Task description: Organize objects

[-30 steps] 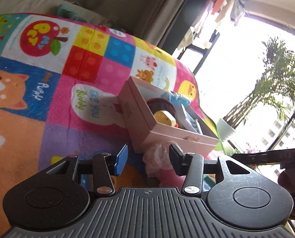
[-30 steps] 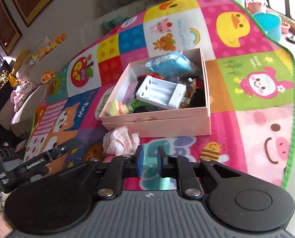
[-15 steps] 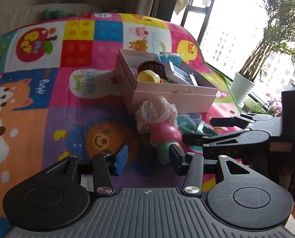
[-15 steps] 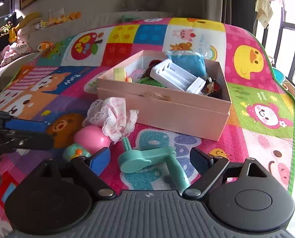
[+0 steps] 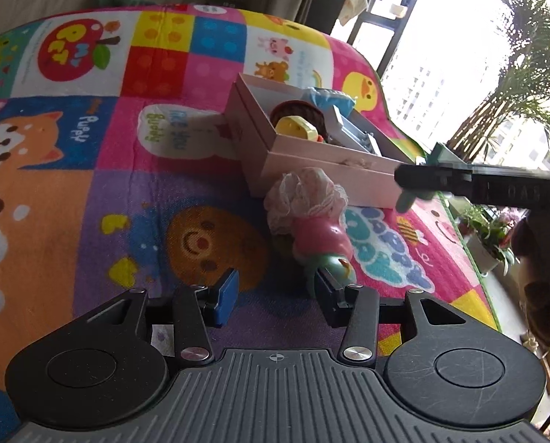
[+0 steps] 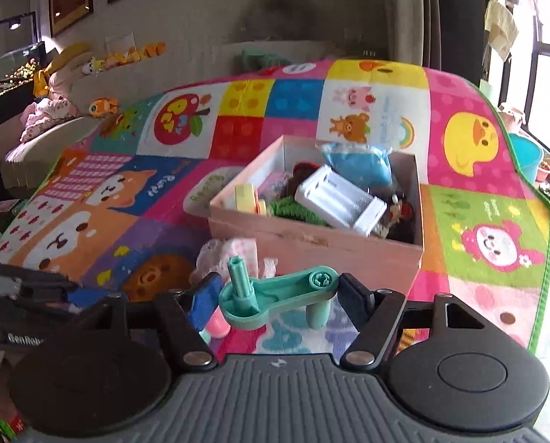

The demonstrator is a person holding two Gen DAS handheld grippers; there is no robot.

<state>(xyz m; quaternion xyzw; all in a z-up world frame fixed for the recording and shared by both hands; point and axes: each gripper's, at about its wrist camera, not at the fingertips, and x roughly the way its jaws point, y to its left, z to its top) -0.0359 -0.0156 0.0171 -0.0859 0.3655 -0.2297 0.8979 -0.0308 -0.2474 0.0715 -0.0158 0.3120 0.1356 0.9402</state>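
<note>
Teal crank (image 6: 278,301) now lifted between right fingers (image 6: 352,301), pink box (image 6: 311,247) holding white charger (image 6: 339,201)

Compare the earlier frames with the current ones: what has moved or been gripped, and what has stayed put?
The right gripper has closed on the teal crank handle and lifted it off the mat toward the pink box. The left gripper remains open, empty. The box and the frilly pink toy have not moved.

Right gripper (image 6: 276,295) jaws clamped on held part; left gripper (image 5: 275,289) jaws spread, holding nothing.
</note>
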